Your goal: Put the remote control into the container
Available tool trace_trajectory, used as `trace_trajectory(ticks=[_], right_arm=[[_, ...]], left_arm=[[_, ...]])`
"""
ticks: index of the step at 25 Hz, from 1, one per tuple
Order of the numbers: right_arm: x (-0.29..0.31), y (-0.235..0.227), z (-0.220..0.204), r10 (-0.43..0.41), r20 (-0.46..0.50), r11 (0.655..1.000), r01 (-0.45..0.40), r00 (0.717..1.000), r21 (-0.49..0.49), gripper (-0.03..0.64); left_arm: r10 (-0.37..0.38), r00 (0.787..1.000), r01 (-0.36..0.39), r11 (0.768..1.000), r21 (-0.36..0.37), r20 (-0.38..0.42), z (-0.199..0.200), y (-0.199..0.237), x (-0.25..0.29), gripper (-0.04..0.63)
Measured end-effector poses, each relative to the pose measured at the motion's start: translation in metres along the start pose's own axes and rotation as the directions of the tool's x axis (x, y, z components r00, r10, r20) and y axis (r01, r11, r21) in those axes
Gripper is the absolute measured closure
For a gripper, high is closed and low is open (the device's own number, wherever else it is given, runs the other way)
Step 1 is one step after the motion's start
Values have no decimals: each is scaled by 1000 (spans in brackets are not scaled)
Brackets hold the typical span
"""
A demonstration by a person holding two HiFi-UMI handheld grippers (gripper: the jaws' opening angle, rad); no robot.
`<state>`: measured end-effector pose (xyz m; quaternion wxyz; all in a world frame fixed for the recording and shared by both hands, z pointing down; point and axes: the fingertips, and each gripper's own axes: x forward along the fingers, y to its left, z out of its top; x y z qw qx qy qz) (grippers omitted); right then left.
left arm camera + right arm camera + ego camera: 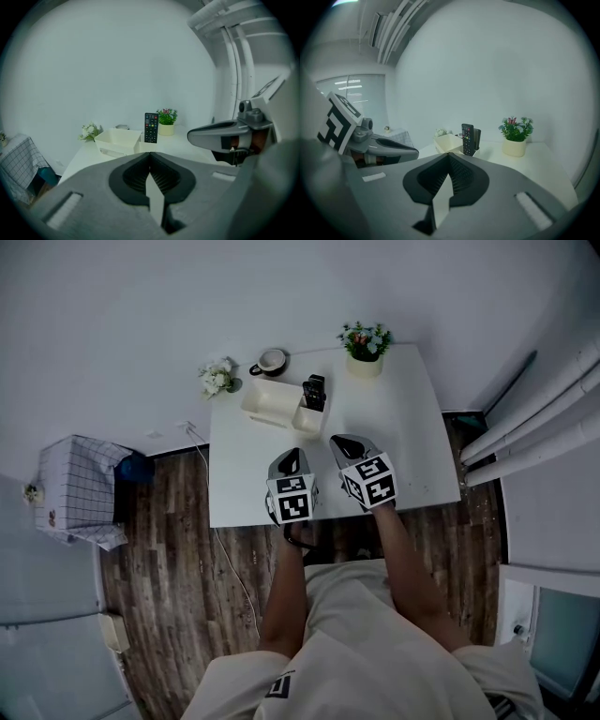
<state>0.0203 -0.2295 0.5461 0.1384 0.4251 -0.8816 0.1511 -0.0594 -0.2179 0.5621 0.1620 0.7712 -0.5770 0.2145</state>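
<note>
Black slim remote control (314, 390) stands upright in small end compartment of cream rectangular plastic container (270, 401), straight ahead of both tongs, well apart from them. Left tongs (291, 458) & right tongs (343, 442): jaws pressed together, nothing btwn, side by side over near part of white table (412, 446). Green potted plant (364, 343) sits ahead-right of right tongs.
</note>
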Motion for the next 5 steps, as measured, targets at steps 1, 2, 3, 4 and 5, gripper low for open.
trace_trajectory(ticks=[1, 2, 3, 4, 5], right_arm=[[1, 2, 1, -18, 0, 1000, 18, 1000, 5, 617], [2, 4, 1, -38, -1, 999, 38, 999, 11, 617], [3, 6, 2, -60, -3, 998, 60, 998, 19, 617], [3, 6, 3, -83, -5, 996, 83, 997, 27, 617], [4, 7, 4, -106, -8, 994, 107, 994, 36, 617]], left_arm=[[-8, 1000, 8, 1000, 3, -5, -1, 4, -2, 591], [-15, 1000, 15, 1000, 6, -8, -1, 9, -4, 591], [-21, 1000, 21, 1000, 8, -8, 0, 13, -6, 591], [-29, 1000, 29, 1000, 12, -7, 1, 17, -9, 591], [-36, 999, 36, 999, 16, -4, 3, 21, -11, 591]])
